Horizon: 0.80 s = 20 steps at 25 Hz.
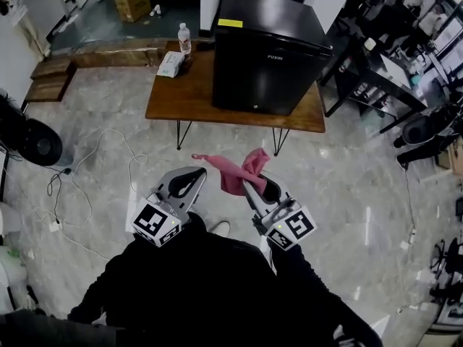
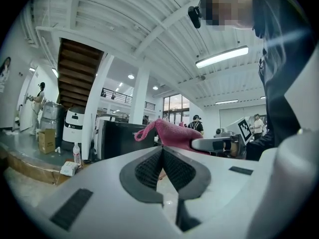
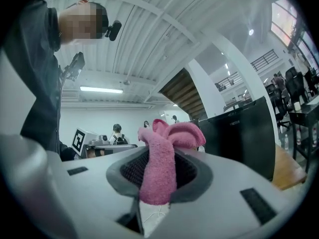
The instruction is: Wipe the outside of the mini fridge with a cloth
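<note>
The right tool is clamping a pink cloth between its jaws. In the right gripper view a fold of the cloth is hanging down through the pinched pads while the rest is bunching above them. The left tool is holding nothing, and in the left gripper view its jaws are sitting closed against each other. One corner of the cloth is trailing across towards the left tool without being gripped by it.

The mini fridge is standing well ahead of both tools on the right part of a wooden tabletop. Its front is sitting close to the near edge and its right side close to the tabletop's right end. Bare wood is lying open to the left of it. A water bottle and a white packet are sitting near the far left corner.

Open marbled floor is stretching between the person and the tabletop. White cables are snaking over it at the left. Dark desks are crowding in just right of the tabletop.

Small white lettering on the fridge front is reading roughly "FUXIN". A yellow label is lying on the fridge's top, its print too small to read.
</note>
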Tool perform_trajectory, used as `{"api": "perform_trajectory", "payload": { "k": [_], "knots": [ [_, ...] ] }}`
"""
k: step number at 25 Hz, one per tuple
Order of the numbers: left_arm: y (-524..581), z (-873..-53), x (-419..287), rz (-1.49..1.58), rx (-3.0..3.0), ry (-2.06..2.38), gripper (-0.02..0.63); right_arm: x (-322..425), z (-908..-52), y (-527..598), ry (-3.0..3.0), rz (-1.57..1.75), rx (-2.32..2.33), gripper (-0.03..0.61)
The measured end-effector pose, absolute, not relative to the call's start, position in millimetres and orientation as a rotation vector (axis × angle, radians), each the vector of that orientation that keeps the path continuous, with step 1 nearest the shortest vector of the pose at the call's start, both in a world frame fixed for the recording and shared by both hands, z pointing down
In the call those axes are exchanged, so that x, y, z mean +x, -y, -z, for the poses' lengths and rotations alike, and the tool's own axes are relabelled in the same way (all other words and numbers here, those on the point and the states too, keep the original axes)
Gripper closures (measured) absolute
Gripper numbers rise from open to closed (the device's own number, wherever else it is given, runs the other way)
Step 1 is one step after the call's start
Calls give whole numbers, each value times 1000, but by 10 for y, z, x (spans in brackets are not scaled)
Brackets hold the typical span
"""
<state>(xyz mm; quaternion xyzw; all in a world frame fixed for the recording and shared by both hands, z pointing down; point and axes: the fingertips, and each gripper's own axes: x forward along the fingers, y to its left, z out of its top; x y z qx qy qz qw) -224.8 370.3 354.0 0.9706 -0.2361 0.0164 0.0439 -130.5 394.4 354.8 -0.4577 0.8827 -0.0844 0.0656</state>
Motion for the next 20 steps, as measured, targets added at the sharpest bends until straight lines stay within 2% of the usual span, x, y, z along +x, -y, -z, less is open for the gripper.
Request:
{"api": "perform_trajectory", "payload": {
  "k": [6,11,20],
  "knots": [
    [-3580,-3519,-2240,-68,2938,769,607,-1210,-3509,-3821,-2688,143,-1459,472],
    [-3395,-3388,-1969,-73,2970,740,607,-919,-3348,-3466,-2707,-3,-1535,472],
    [-2298,-3307,-1795,-20,2969,833,607,-786,-3352,-2451,-2728,-149,-1646,472]
  ]
}}
